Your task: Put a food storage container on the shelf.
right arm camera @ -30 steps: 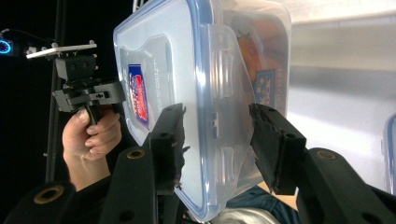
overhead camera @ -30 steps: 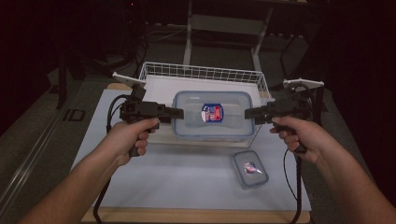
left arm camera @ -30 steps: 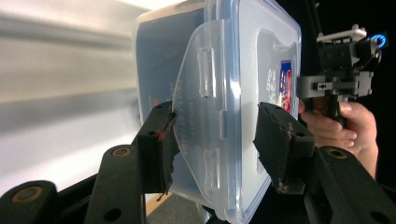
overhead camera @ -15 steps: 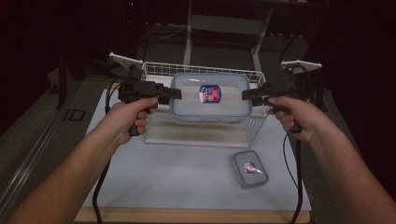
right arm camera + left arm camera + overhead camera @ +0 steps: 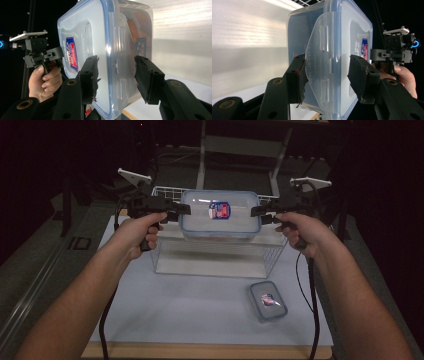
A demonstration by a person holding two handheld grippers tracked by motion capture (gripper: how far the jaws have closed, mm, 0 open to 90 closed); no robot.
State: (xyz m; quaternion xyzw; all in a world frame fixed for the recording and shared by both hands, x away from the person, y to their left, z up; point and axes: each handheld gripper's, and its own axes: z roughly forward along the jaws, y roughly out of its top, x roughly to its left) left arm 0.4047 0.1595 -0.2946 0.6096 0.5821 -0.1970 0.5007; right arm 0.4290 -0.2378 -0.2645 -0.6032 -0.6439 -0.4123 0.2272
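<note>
The desk (image 5: 200, 320), covered by a pale sheet with a wooden strip along its near edge, carries a white wire basket (image 5: 220, 255) at its far middle. Held in the air just above the basket's open top, and partly over its far rim, is a large clear plastic food container (image 5: 220, 215) with a blue-edged snap-on lid and a red and blue label on top; something orange shows through its wall in the right gripper view. The container hangs level between the two hands, gripped at its short ends. The left claw (image 5: 184, 212) is clamped on the container's left end, its pads pressing lid and base on either side of the folded-down latch, as the left gripper view shows (image 5: 325, 77). The right claw (image 5: 256, 212) is clamped the same way on the right end, its pads squeezing the lid rim and the container wall (image 5: 116, 77). Well apart from all this, near the desk's front right, lies a small lidded container (image 5: 268, 301) of the same kind, flat on the sheet with its own little label facing up.
</note>
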